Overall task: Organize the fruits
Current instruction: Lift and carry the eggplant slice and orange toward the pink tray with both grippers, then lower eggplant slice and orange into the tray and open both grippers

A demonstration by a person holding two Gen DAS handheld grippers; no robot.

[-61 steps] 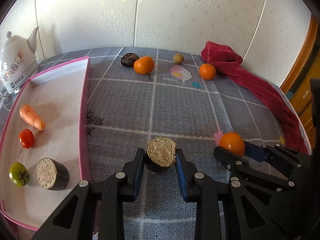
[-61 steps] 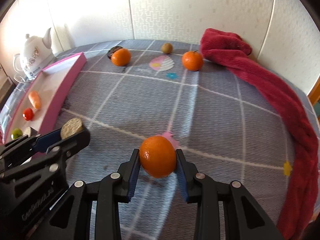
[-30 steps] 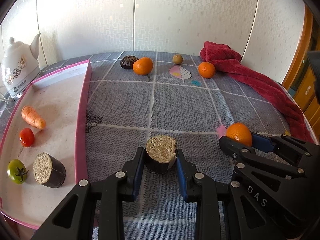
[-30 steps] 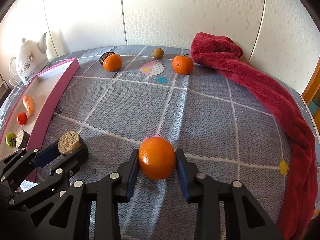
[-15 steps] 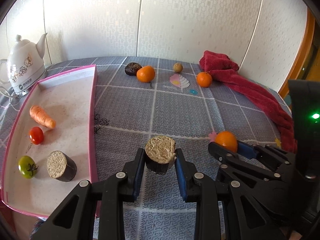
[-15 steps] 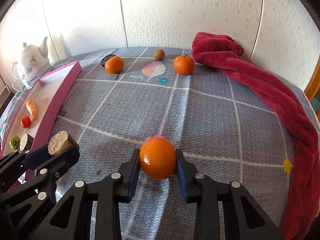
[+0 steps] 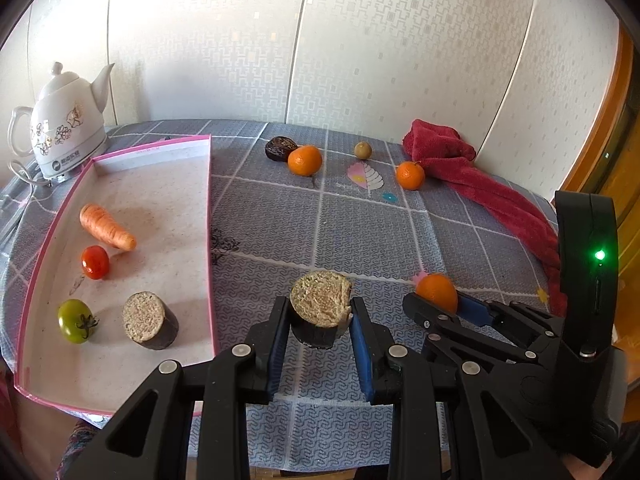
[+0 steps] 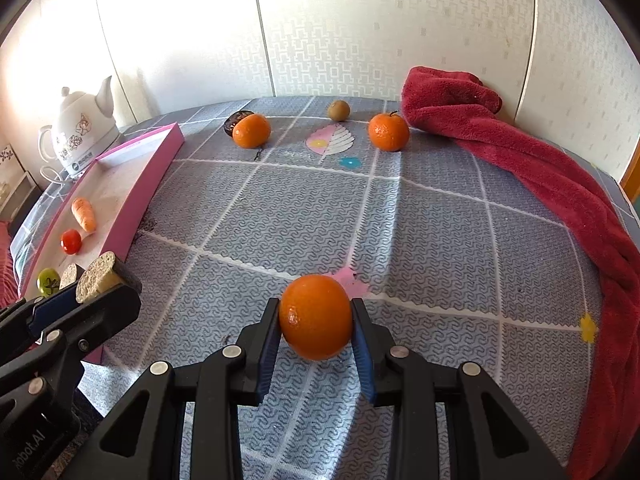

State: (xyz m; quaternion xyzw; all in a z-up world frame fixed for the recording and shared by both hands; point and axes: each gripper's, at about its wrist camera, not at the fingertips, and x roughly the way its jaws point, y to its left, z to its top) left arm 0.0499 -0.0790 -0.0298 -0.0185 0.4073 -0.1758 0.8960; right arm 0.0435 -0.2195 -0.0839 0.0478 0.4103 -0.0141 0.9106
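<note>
Left claw (image 7: 320,330): clamped on an eggplant piece (image 7: 320,304), held above the bench for carrying.
Right claw (image 8: 314,334): clamped on an orange (image 8: 315,316), likewise lifted.
Tray (image 7: 210,240): left of both; judged the destination.

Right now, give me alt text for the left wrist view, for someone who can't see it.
The left gripper holds a cut eggplant piece above a grey patterned tablecloth. Left of it, a pink tray holds a carrot, two tomatoes and another eggplant piece; the right gripper holds an orange.
</note>
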